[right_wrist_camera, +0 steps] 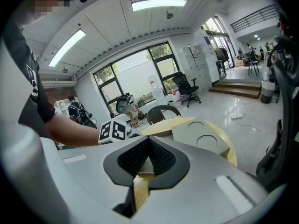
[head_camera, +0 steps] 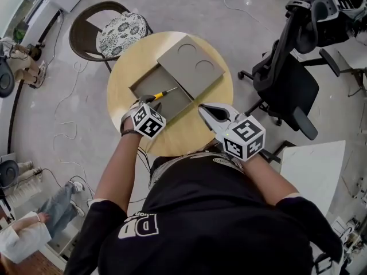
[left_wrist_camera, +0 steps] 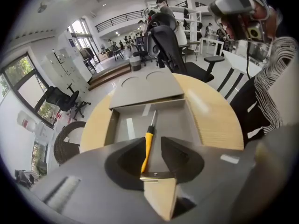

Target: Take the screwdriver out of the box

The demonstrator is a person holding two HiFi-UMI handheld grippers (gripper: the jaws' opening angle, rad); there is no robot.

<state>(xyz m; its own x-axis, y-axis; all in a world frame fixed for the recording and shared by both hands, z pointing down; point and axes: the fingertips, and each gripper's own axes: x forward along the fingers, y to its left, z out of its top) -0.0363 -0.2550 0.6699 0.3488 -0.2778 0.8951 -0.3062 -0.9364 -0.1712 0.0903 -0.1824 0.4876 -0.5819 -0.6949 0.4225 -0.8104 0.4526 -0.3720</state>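
The box (head_camera: 150, 85) is a flat grey tray lying open on the round wooden surface (head_camera: 182, 135). Its grey lid (head_camera: 190, 65), pressed with two shallow circles, lies overlapping the box's far right part. The screwdriver (left_wrist_camera: 148, 143) lies on the floor of the box. It is slim, with a bright yellow handle, a short black collar and a thin silver shaft that points toward the lid.

The left hand-held gripper (left_wrist_camera: 151, 140) reaches in over the box's near edge. Its jaws stand apart with the yellow handle between them. The handle lies close against the left jaw, and a gap shows on the other side. The right hand-held gripper (right_wrist_camera: 148, 143) sits just off the box's near right corner, its ribbed jaws pressed together on nothing.

Each hand-held gripper carries a cube of black-and-white square markers. The person's black shirt (head_camera: 200, 222) has large white lettering, which I cannot read with certainty from here.
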